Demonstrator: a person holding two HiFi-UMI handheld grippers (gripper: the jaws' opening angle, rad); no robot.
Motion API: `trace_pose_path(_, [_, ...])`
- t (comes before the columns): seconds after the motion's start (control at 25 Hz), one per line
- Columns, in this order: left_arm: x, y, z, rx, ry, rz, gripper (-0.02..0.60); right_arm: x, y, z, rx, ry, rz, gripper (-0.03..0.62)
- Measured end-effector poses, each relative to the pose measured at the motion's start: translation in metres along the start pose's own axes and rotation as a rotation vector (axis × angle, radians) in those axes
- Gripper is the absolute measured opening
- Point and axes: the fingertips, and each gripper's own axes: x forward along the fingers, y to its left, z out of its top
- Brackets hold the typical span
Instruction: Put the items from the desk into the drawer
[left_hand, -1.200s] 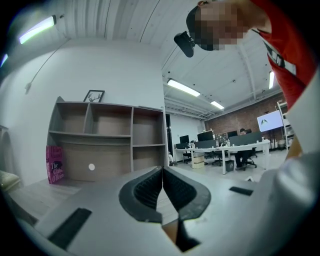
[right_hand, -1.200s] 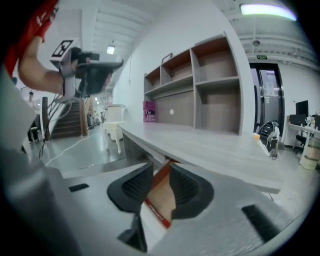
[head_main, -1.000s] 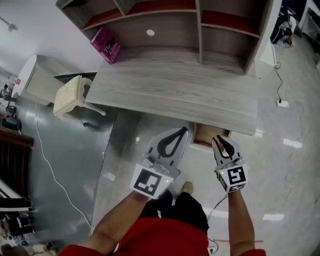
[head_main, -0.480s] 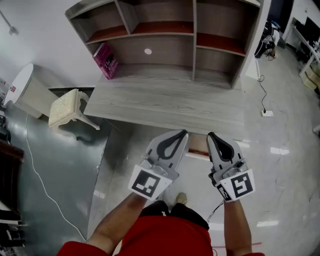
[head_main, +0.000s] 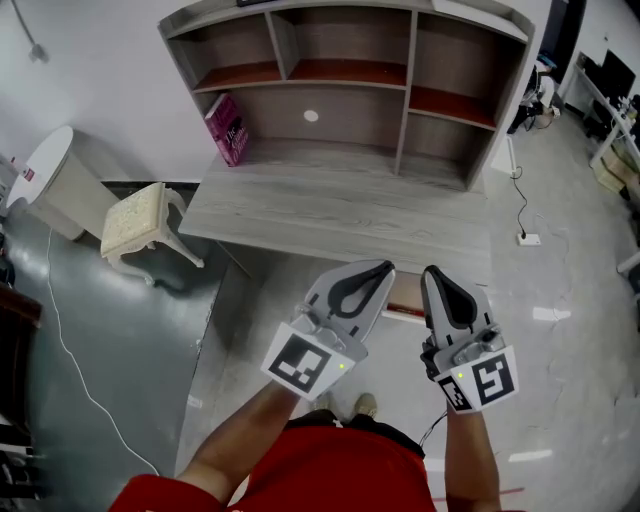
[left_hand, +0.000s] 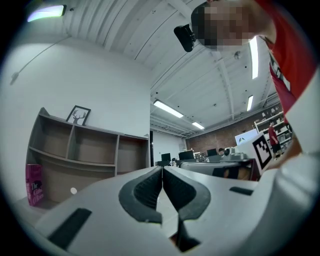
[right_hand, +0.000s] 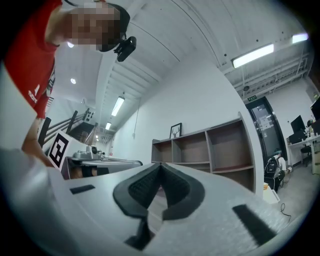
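Before the desk (head_main: 340, 215), jaws closed, empty.

No print I can read, white lettering on the pink book (head_main: 228, 128) too small to make out, square markers (head_main: 303, 363) on my left gripper (head_main: 384, 268) and right gripper (head_main: 430, 272) bear black-and-white patterns only, green sign (right_hand: 251, 98) above the doorway (right_hand: 260, 140) illegible.
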Motion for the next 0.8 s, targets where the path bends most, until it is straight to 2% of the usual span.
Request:
trace_pose_path(0.32, [-0.018, 0.004, 0.01, -0.026, -0.021, -0.032, 0.009, 0.0, 0.022, 0.008, -0.037, 0.007, -0.044, 0.003])
trace_pose_path(0.8, [-0.024, 0.002, 0.014, -0.031, -0.039, -0.082, 0.009, -0.004, 0.032, 0.006, -0.044, 0.026, -0.093, 0.003])
